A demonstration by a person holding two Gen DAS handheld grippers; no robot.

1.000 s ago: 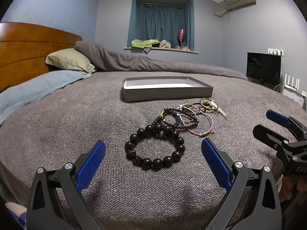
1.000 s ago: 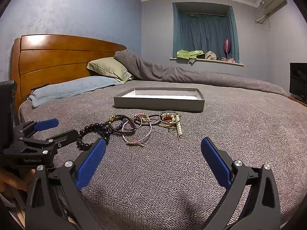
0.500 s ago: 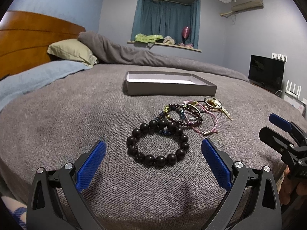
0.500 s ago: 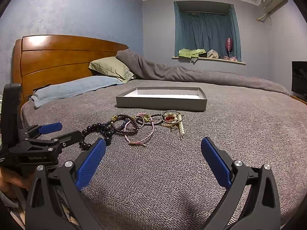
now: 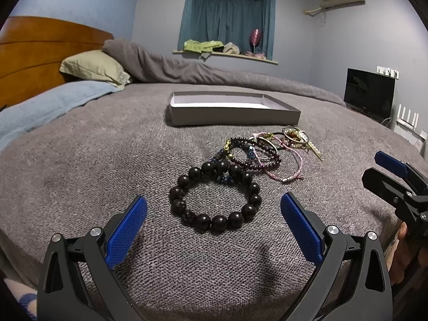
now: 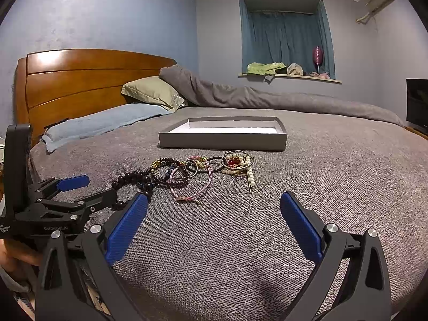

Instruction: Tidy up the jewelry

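A big dark bead bracelet [image 5: 215, 194] lies on the grey bed cover, just ahead of my open left gripper [image 5: 214, 219], between its blue pads. Behind it lies a heap of thinner bracelets [image 5: 263, 152], a pink cord bracelet [image 5: 290, 164] and a pearl piece [image 5: 297, 136]. An open grey box [image 5: 232, 112] sits farther back, empty inside. My right gripper [image 6: 214, 219] is open and empty, short of the heap [image 6: 187, 171], with the pearl piece [image 6: 238, 163] and the box [image 6: 223, 136] ahead. Each gripper shows in the other's view, the left [image 6: 77, 190] and the right [image 5: 388, 171].
The bed has a wooden headboard [image 6: 80, 80], a green pillow [image 5: 93, 68], a blue pillow [image 5: 53, 101] and a bunched grey duvet [image 5: 187, 72] at the back. A dark TV [image 5: 369, 93] stands at the right wall.
My left gripper has moved forward and down toward the dark bead bracelet, which now looks larger between its pads. My right gripper has crept slightly forward. Both stay open.
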